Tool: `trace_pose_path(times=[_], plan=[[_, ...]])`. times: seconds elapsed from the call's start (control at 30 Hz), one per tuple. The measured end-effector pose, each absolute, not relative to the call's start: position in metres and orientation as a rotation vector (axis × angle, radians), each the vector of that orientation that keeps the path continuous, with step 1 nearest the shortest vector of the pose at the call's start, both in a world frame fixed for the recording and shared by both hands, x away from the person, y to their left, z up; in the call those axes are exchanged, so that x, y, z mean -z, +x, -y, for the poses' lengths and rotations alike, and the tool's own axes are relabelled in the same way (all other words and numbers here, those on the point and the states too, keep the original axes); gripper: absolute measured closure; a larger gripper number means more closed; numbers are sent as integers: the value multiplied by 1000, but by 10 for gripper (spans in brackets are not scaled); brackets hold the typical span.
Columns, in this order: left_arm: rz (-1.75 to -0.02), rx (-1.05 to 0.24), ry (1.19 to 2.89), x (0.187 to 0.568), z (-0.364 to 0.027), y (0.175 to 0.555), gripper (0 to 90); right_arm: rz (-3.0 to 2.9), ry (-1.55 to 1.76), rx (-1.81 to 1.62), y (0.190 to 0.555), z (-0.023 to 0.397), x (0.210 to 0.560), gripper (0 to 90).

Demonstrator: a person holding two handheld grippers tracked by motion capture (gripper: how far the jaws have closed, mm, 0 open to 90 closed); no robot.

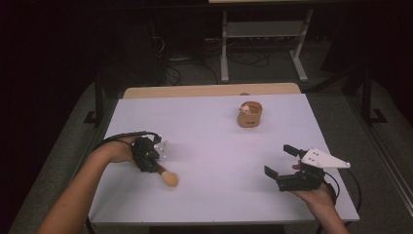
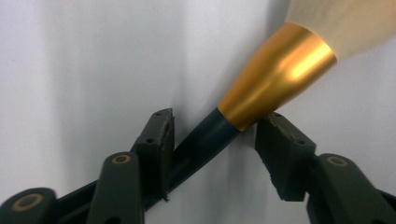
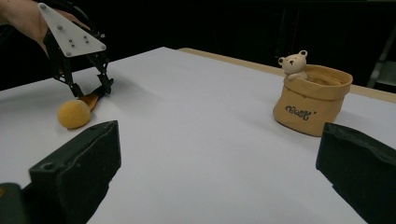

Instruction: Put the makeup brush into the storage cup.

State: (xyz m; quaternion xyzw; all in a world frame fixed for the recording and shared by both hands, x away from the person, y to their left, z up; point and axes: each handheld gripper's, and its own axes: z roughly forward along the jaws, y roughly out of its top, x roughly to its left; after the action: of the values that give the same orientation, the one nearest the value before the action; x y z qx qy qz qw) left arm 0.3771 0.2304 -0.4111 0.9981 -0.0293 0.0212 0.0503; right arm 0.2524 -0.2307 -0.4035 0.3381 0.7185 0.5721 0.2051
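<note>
White table (image 1: 209, 146) spans most of high view. Tan pouch (image 1: 250, 116) with bear figure (image 1: 247, 108) sits toward 1 o'clock of table centre. Right gripper (image 1: 281, 160) at 4 o'clock, jaws spread wide, nothing between. Left gripper (image 1: 157, 157) at 9 o'clock, jaws part-closed around dark brush handle, pads not yet pressing. Makeup brush (image 1: 165, 175) lies on table, fluffy head pointing 4 o'clock from left gripper, gold collar (image 2: 275, 74) just past jaws.
</note>
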Motion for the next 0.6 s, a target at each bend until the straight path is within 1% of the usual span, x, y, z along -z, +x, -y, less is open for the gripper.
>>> trace_pose_path(times=[0.23, 0.3, 0.5, 0.6], plan=[[90, -49, 3034, 410, -231, 376, 579, -2005, 939, -1591, 253, 231, 404, 0], [88, -43, 3036, 409, -231, 376, 586, -2004, 941, -1594, 253, 231, 404, 0], [94, -20, 3043, 409, -230, 374, 651, -2005, 941, -1590, 253, 231, 404, 0], [84, -15, 3042, 409, -230, 374, 669, -2004, 941, -1591, 253, 231, 404, 0]])
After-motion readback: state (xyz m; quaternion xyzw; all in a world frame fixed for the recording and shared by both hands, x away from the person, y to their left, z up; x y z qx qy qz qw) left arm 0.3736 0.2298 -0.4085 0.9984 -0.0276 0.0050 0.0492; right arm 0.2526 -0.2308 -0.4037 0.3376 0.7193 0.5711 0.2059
